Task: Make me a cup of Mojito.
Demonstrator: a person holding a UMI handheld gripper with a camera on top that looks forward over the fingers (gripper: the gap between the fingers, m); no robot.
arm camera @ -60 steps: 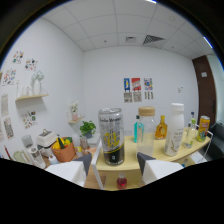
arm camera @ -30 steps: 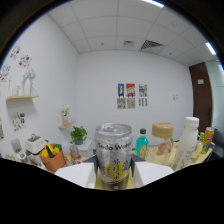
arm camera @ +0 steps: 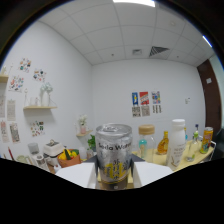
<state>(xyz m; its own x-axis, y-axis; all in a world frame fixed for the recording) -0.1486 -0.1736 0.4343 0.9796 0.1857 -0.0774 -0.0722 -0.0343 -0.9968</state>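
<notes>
A silver soda water can with a yellow label stands upright right between my fingers, filling the middle of the gripper view. My gripper is shut on it, the dark pads pressing its left and right sides. The white fingers show on both sides of the can. The can's base is hidden behind them.
Beyond the can on the wooden table stand a cork-lidded jar, an amber bottle, a tall white bottle, a green bottle and a yellow can. A basket of fruit and a white appliance lie to the left.
The gripper has moved in on the can, which grew from small and distant to large between the fingers. The fingers closed onto its sides and the view tipped upward.
</notes>
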